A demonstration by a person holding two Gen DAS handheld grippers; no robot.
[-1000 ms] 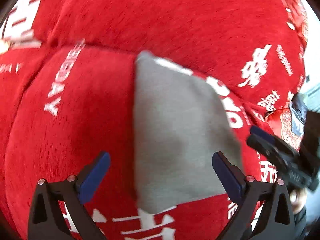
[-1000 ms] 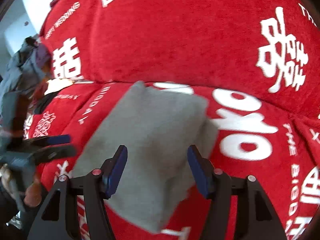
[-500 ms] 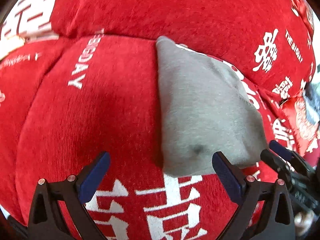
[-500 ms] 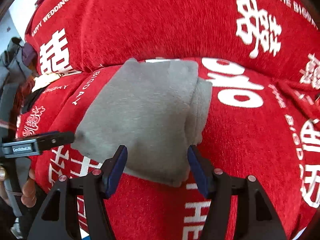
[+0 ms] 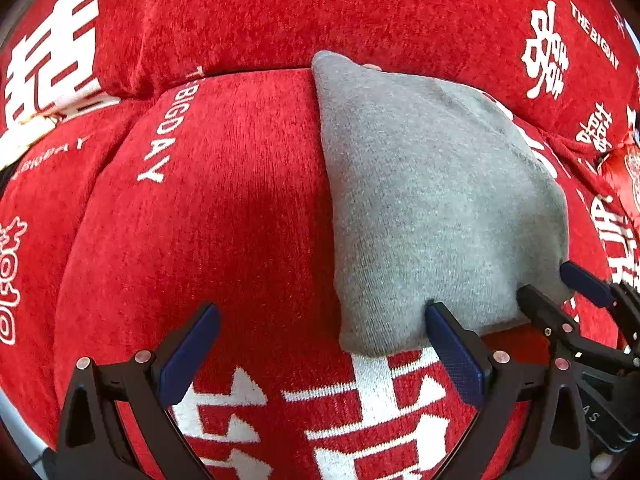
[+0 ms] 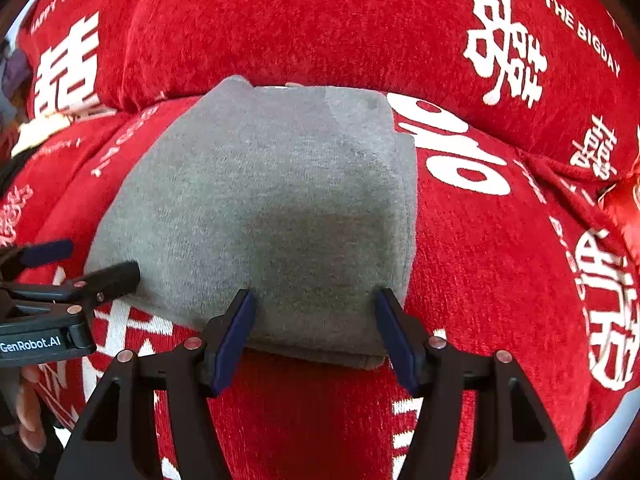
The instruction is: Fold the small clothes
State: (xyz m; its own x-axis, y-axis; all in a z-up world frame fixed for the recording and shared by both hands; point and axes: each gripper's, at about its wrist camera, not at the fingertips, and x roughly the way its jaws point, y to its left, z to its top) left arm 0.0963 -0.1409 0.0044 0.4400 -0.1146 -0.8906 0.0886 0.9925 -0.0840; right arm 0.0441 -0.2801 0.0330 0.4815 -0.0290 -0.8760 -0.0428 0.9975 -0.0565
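While the grey folded garment (image 5: 436, 208) lies flat on the red cover (image 5: 224, 208), both tools sit low at its near edge with nothing clamped in either. Over on the left wrist camera, the left gripper (image 5: 320, 344) has its blue-padded fingers (image 5: 188, 354) spread wide apart, the left one over bare red fabric, the right one at the garment's near-left corner, right at the hem, though whether it actually touches the cloth I cannot tell. Look to the far right of that same view and there is the right gripper (image 5: 560, 292) coming in at the garment's near-right corner, one dark finger lying against the grey edge. Switch to the right wrist camera: the right gripper (image 6: 316, 332) is parted too, its two blue pads (image 6: 234, 334) straddling the near edge of the garment (image 6: 280, 200), cloth between them but not pinched. That garment reads as a compact rectangle, several layers thick, with stacked folds showing along its right side and near hem. It sits on the seat of the red cover (image 6: 500, 260), its far edge close up against the raised back portion. White characters and lettering, "THE BIGDAY" among them, are printed across the red. At the left edge of this view the left gripper (image 6: 80, 260) shows side-on, fingers apart, the lower one at the grey edge, a "GenRobot.AI" label on its body.
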